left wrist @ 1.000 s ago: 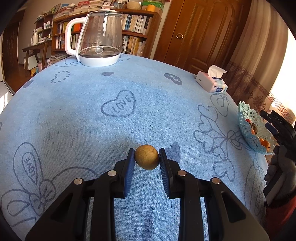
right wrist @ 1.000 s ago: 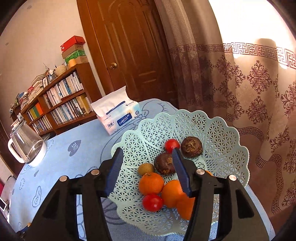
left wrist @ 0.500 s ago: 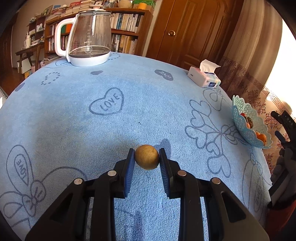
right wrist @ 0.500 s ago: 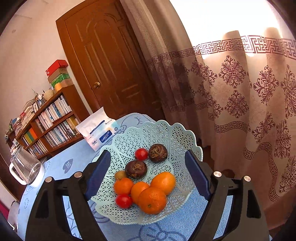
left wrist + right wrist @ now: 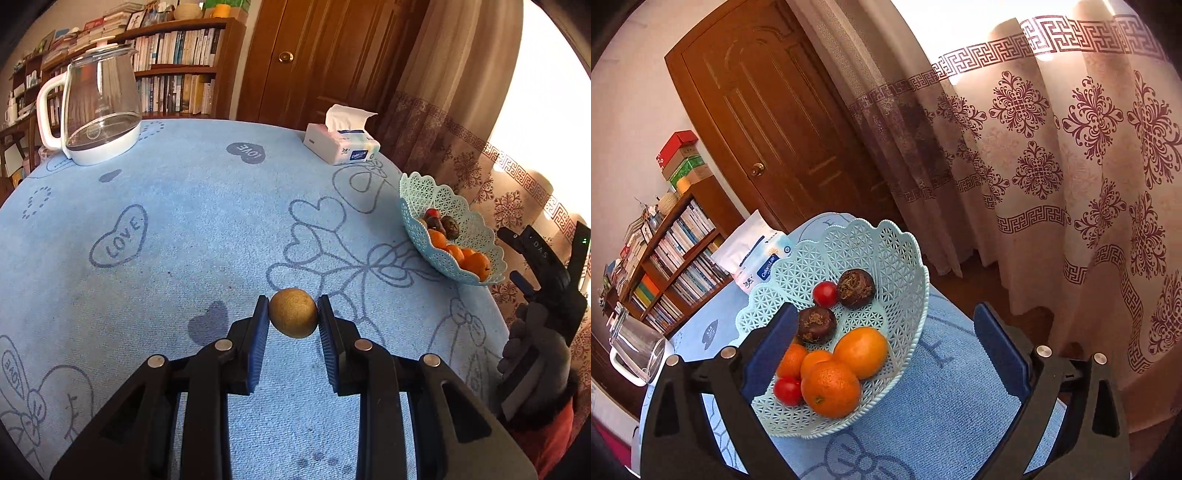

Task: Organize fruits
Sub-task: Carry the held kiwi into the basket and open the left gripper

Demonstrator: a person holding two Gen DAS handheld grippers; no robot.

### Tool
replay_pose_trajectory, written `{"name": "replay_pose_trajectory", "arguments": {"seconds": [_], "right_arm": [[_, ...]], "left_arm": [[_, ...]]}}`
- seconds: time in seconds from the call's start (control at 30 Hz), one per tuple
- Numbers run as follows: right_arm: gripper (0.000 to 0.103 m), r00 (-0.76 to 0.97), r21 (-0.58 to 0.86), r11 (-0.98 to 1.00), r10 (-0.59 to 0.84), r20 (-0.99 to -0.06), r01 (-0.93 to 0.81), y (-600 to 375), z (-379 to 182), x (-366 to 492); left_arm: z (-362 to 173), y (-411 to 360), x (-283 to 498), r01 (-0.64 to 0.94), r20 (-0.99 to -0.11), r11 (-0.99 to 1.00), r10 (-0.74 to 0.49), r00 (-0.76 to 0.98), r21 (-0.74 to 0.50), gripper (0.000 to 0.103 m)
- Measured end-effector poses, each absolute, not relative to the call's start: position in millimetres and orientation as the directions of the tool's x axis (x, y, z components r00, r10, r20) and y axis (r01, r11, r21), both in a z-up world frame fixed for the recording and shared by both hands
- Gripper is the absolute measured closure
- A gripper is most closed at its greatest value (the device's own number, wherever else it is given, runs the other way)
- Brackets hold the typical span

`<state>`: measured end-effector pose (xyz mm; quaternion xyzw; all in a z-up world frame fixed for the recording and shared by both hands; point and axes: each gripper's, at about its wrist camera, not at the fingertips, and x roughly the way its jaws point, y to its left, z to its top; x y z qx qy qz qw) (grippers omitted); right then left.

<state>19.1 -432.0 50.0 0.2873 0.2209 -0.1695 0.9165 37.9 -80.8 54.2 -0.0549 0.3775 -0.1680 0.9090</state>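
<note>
While the kiwi rides between the pads: the left gripper (image 5: 292, 314) is clamped on the brown kiwi (image 5: 293, 312), one blue pad pressed to each flank, so the round fruit cannot roll out.
Kiwi's place: lifted clear of the blue tablecloth (image 5: 184, 229), its shadow lying on the cloth down to the left, well apart from the basket.
Why that grip: squeezed across its middle, a judgement that this is the steadiest hold for an egg-shaped fruit on the way to the bowl.
Basket: the pale green lattice basket (image 5: 443, 199) sits near the table's right edge, tipped toward the left camera.
Basket contents: oranges (image 5: 831, 387), two red tomatoes (image 5: 824, 293) and two dark rough fruits (image 5: 816, 325) are heaped to one side, leaving bare lattice at the back.
Right gripper: the right gripper (image 5: 886, 354) has just been opening, jaws now spread wide on either side of the basket's near rim, pressing on nothing, no fruit taken up.
Right hand: seen from the left camera, a gloved hand (image 5: 532, 354) holds that tool off the table's edge, beside the basket.
Bystanders: the glass kettle (image 5: 99, 107) and tissue pack (image 5: 341, 149) stand at the far side, out of the lane.
Likely next: carry the kiwi over and let it go onto the free lattice.
</note>
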Motion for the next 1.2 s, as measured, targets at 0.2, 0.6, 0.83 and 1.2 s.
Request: {"name": "replay_pose_trajectory", "arguments": {"seconds": [0.2, 0.6, 0.83, 1.2], "right_arm": [[0.006, 0.850, 0.444, 0.771, -0.231, -0.473, 0.457, -431, 51, 12], [0.006, 0.857, 0.506, 0.719, -0.252, -0.450, 0.477, -446, 54, 0], [0.006, 0.860, 0.509, 0.720, -0.246, -0.446, 0.471, -446, 53, 1], [0.006, 0.855, 0.514, 0.708, -0.258, -0.450, 0.484, -448, 52, 0]], "left_arm": [[73, -131, 52, 0.375, -0.626, 0.900, -0.427, 0.653, -0.223, 0.076], [78, -221, 89, 0.518, -0.606, 0.839, -0.502, 0.617, -0.167, 0.076], [70, -241, 103, 0.532, -0.615, 0.830, -0.509, 0.602, -0.167, 0.068], [67, -203, 102, 0.418, -0.599, 0.876, -0.474, 0.645, -0.241, 0.034]]}}
